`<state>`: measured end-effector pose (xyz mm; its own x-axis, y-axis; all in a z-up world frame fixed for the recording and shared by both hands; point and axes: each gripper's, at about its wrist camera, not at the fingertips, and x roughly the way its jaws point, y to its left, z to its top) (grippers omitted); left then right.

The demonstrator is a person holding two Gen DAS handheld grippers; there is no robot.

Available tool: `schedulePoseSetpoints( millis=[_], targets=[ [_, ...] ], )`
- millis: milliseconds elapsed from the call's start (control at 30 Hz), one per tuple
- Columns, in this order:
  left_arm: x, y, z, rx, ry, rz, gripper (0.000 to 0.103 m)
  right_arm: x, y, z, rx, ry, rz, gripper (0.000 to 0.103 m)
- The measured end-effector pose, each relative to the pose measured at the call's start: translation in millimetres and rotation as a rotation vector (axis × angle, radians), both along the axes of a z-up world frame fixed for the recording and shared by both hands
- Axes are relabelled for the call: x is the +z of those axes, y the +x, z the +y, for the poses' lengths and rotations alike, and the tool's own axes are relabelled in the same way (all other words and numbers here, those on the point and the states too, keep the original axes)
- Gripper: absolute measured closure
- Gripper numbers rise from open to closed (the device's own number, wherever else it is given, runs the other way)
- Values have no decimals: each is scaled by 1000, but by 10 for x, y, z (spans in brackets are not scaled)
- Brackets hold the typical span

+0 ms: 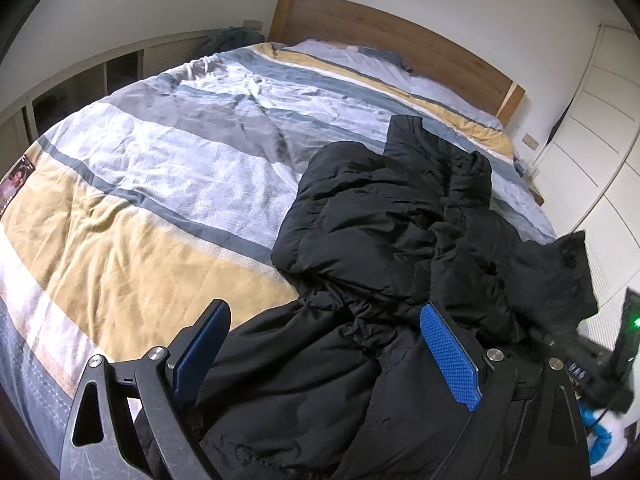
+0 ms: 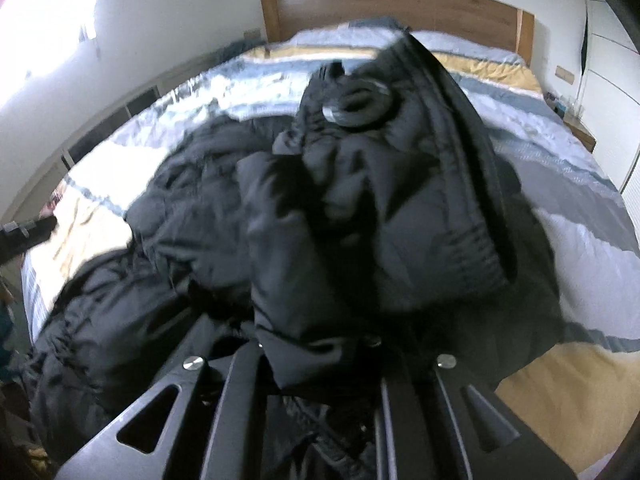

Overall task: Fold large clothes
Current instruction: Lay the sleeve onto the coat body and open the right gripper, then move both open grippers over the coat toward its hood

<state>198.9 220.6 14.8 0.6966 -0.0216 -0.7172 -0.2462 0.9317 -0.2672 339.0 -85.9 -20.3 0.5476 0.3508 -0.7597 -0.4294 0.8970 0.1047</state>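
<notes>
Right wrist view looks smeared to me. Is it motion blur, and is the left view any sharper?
Right wrist view: yes, the jacket and duvet are streaked with motion blur, and the window corner is blown out. Left wrist view: sharp, with crisp texture on the blue pads and duvet creases; both views bend the headboard with fisheye distortion.

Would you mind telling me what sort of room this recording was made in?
Almost certainly a home bedroom: a large bed under a striped duvet, a wooden headboard against the wall, and white built-in wardrobe doors beside it. A black puffer jacket lies on the bed.
</notes>
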Motion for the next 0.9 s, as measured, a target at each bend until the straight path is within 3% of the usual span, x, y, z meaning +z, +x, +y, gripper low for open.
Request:
schedulePoseSetpoints(
  millis=[100, 167, 200, 500, 667, 900],
  targets=[
    [16, -21, 14, 1, 5, 0, 8, -81, -38, 16, 6, -3, 24, 77],
    [34, -38, 26, 3, 6, -1, 8, -95, -74, 45, 20, 11, 38, 57],
    [43, -50, 29, 4, 7, -2, 8, -98, -96, 84, 28, 8, 40, 55],
    [256, -215, 12, 13, 18, -26, 8, 147, -404, 282, 72, 9, 19, 49],
    [481, -334, -53, 10, 31, -49, 8, 544, -663, 295, 90, 56, -34, 48],
    [850, -437, -264, -27, 48, -104, 8, 1214, -971, -13, 43, 75, -135, 48]
  ],
)
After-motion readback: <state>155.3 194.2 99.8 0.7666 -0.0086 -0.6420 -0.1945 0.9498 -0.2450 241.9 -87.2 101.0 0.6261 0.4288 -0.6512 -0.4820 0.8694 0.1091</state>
